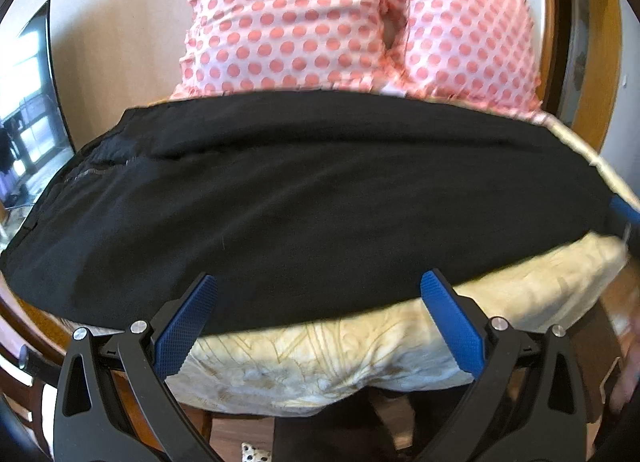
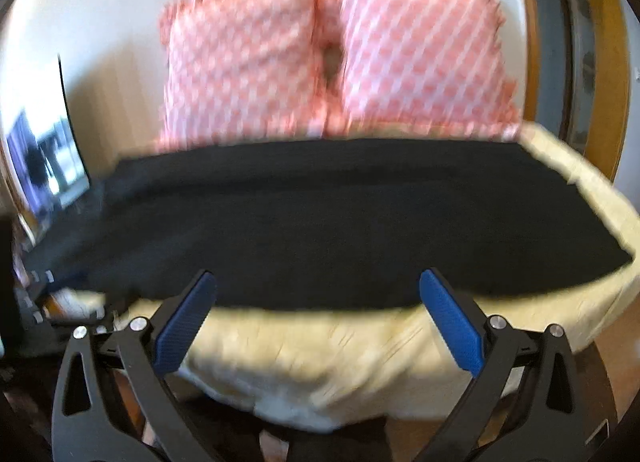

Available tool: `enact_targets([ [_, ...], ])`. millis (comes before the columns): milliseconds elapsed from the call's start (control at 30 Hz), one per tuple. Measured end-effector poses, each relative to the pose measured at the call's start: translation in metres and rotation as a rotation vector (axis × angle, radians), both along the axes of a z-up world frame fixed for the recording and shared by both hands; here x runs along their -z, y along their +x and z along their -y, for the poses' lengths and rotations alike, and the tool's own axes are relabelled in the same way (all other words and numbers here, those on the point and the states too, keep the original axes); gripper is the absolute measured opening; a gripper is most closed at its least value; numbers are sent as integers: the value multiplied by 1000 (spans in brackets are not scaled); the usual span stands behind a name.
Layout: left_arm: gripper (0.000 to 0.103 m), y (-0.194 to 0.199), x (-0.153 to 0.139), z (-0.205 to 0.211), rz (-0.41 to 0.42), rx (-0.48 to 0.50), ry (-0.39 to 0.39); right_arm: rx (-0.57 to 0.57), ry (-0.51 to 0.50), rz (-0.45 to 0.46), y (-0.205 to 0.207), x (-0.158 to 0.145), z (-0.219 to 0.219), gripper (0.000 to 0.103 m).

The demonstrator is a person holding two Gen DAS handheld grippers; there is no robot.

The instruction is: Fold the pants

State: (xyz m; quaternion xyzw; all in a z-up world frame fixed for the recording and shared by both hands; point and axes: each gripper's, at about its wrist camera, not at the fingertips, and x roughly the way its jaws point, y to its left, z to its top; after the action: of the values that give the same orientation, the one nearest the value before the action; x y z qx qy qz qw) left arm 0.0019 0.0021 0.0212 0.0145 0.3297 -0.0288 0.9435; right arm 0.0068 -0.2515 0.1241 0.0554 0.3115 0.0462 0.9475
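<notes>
Black pants (image 1: 304, 202) lie flat and lengthwise across a cream quilted bed cover (image 1: 360, 346), waistband and zipper at the left. My left gripper (image 1: 318, 282) is open and empty, its blue pads just over the near edge of the pants. The right gripper's blue finger (image 1: 624, 210) shows at the far right edge of the left wrist view, by the pants' right end. In the blurred right wrist view the pants (image 2: 320, 222) span the cover (image 2: 320, 354), and my right gripper (image 2: 318, 282) is open and empty at their near edge.
Two pink polka-dot pillows (image 1: 304, 18) lean against the wall behind the pants and also show in the right wrist view (image 2: 328, 58). A dark screen (image 1: 36, 102) stands at the left. A wooden door frame (image 1: 600, 82) is at the right. Wooden floor lies below the bed edge.
</notes>
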Motion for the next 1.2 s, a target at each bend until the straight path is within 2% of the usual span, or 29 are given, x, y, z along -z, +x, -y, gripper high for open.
enact_targets([
  [33, 102, -1, -11, -5, 29, 9, -24, 30, -1, 41, 4, -16, 14, 101],
  [100, 102, 4, -25, -11, 58, 7, -54, 102, -28, 57, 30, -38, 41, 101],
  [167, 102, 21, -38, -20, 72, -4, -86, 175, -47, 23, 68, -45, 68, 101],
  [233, 102, 38, -44, -27, 76, -51, -64, 284, -32, -40, 118, -43, 104, 101],
  [300, 102, 58, -48, -33, 77, -111, -18, 381, 4, -131, 171, -34, 138, 101],
  [367, 102, 75, -49, -39, 69, -145, -7, 466, 45, -232, 230, -18, 172, 99],
  [467, 102, 93, -51, -50, 62, -165, -20, 587, 103, -348, 300, 9, 216, 82],
  [567, 102, 103, -50, -56, 70, -170, -35, 688, 165, -439, 345, 33, 248, 73],
  [633, 102, 105, -49, -58, 79, -167, -52, 759, 199, -488, 362, 48, 261, 71],
  [733, 102, 113, -48, -58, 84, -154, -77, 815, 128, -542, 371, 65, 266, 69],
  [833, 102, 118, -44, -58, 69, -112, -104, 810, 11, -510, 367, 72, 255, 55],
  [867, 102, 117, -43, -59, 61, -88, -134, 805, 10, -487, 361, 72, 255, 45],
  [900, 102, 117, -42, -59, 55, -78, -155, 798, 18, -461, 352, 71, 256, 29],
  [933, 102, 115, -41, -62, 54, -77, -182, 787, 43, -437, 343, 70, 258, 17],
  [967, 102, 112, -42, -64, 58, -82, -194, 763, 109, -408, 332, 68, 262, 1],
  [1033, 102, 103, -44, -69, 83, -93, -209, 731, 243, -355, 305, 64, 272, 1],
  [1200, 102, 77, -58, -86, 189, -116, -251, 617, 413, -152, 224, 23, 264, 1],
])
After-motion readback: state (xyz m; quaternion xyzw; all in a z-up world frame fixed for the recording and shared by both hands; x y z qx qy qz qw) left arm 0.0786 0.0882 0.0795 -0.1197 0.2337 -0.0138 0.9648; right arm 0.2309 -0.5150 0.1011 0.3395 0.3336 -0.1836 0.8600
